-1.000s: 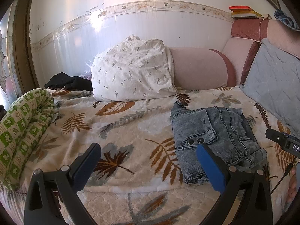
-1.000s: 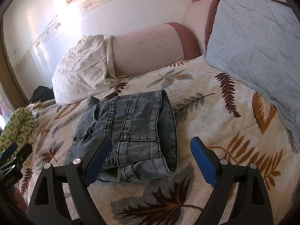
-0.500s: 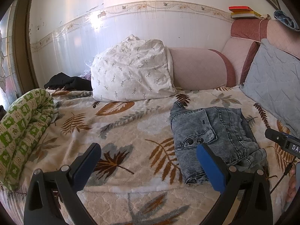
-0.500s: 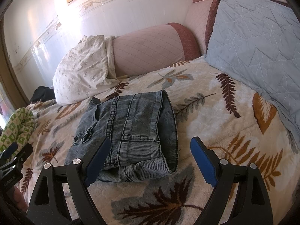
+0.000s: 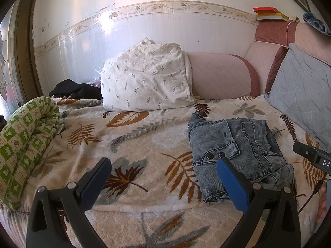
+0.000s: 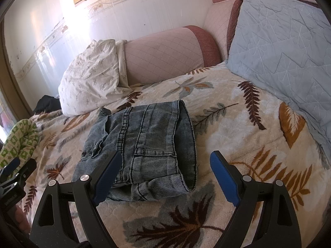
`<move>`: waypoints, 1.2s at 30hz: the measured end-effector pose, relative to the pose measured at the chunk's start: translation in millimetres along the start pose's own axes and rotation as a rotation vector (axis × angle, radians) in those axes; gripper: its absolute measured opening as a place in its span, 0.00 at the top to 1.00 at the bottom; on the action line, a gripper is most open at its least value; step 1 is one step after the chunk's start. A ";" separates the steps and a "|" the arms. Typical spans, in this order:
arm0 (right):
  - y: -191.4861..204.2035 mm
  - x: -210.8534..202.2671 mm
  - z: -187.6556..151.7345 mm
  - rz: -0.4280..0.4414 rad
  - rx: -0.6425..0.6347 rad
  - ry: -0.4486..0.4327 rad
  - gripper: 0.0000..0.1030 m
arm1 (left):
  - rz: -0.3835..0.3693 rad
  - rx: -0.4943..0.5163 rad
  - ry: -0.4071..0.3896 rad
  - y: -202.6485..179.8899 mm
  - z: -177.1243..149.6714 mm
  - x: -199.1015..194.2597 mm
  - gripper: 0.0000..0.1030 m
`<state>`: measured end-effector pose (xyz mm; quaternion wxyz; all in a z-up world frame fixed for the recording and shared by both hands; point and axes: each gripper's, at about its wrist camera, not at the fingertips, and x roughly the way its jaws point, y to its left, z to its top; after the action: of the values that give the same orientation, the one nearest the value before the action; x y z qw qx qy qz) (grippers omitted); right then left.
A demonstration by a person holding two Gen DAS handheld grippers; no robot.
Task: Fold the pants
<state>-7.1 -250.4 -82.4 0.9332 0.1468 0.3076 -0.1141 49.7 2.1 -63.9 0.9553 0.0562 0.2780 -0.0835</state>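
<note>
Grey-blue denim pants (image 5: 233, 148) lie folded into a compact bundle on the leaf-print bedspread (image 5: 134, 144). In the right wrist view the same pants (image 6: 142, 142) sit just beyond the fingers, hems toward the camera. My left gripper (image 5: 163, 177) hovers open over the bedspread, left of the pants, its right blue pad overlapping the bundle's near corner in the picture. My right gripper (image 6: 165, 171) is open too, held above the near edge of the pants with nothing between its pads. Neither gripper touches the cloth.
A white printed pillow (image 5: 146, 78) and a pink bolster (image 5: 219, 74) line the far wall. A grey-blue quilted cushion (image 6: 283, 41) leans at the right. A rolled green-and-white blanket (image 5: 22, 144) lies at the left edge, dark clothing (image 5: 76, 88) behind it.
</note>
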 end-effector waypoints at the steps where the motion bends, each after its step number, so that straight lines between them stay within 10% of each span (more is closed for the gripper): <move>1: -0.1 -0.1 0.0 0.000 0.000 0.000 0.15 | 0.001 0.001 0.000 -0.1 0.1 -0.1 0.00; 36: 1.9 -1.7 1.0 0.003 0.000 -0.005 0.15 | 0.007 0.002 0.000 -0.9 -0.9 0.3 0.00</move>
<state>-7.4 -248.7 -80.2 0.9341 0.1471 0.3050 -0.1130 49.3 1.3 -64.9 0.9555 0.0580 0.2779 -0.0803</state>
